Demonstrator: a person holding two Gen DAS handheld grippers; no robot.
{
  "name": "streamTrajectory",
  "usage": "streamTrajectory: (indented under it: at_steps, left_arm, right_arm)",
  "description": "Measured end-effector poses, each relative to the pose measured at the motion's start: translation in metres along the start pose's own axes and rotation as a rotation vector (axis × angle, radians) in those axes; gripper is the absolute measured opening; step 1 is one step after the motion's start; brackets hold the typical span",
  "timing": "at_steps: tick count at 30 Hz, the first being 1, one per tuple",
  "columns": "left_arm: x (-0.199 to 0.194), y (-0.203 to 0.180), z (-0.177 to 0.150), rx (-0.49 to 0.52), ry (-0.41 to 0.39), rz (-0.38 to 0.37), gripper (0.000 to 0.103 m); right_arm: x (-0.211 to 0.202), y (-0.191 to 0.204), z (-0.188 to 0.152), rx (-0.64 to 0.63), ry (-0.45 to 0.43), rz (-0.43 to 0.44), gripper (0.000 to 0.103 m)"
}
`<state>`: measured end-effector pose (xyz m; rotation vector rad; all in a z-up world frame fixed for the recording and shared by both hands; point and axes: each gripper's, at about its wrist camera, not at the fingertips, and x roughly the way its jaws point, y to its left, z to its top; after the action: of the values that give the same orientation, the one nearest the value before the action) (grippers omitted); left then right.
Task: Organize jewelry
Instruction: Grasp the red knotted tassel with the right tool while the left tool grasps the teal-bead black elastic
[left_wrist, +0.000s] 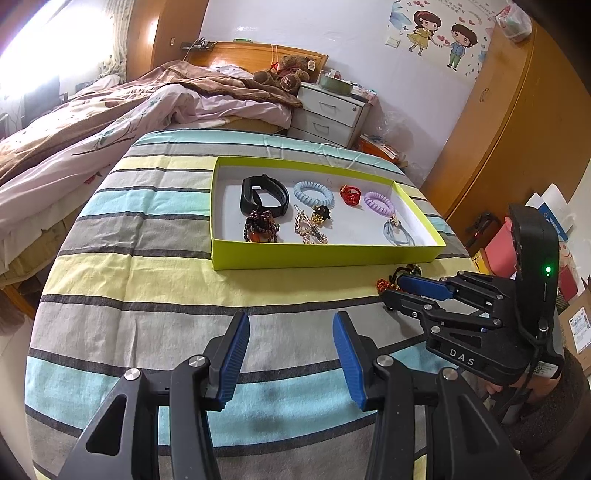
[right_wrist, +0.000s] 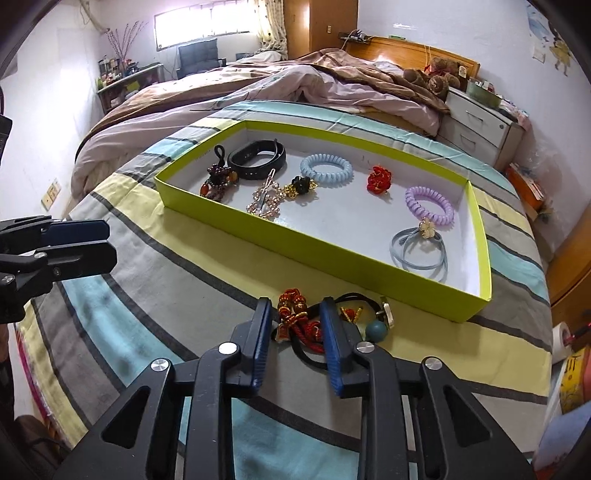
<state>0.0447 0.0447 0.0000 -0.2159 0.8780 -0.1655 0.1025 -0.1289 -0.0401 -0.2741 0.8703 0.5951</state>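
A lime-green box (right_wrist: 295, 236) lies on the striped cloth and holds several pieces: a black band (right_wrist: 258, 158), a blue coil tie (right_wrist: 327, 166), a purple coil tie (right_wrist: 430, 203), a red knot (right_wrist: 378, 179) and a crystal clip (right_wrist: 264, 199). In front of the box, on the cloth, lies a red-and-gold knot ornament (right_wrist: 293, 308) on a black cord, beside a teal bead (right_wrist: 375, 326). My right gripper (right_wrist: 296, 306) straddles the ornament, its pads against both sides. My left gripper (left_wrist: 291, 321) hovers open over the bare cloth, to the left of the right gripper (left_wrist: 393, 288).
The cloth-covered table (left_wrist: 147, 288) ends at rounded edges on the left and near sides. A bed (left_wrist: 92, 122) runs along the far left, and a white nightstand (left_wrist: 328, 114) stands behind the table. A wooden wardrobe (left_wrist: 498, 129) and boxes fill the right side.
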Motion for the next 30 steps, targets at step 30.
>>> streamTrajectory:
  at_steps: [30]
  left_arm:
    - [0.003,-0.006,-0.004,0.006,0.008,0.001,0.047]
  right_arm:
    - [0.000,0.006,-0.005,-0.038,0.020,0.000,0.029]
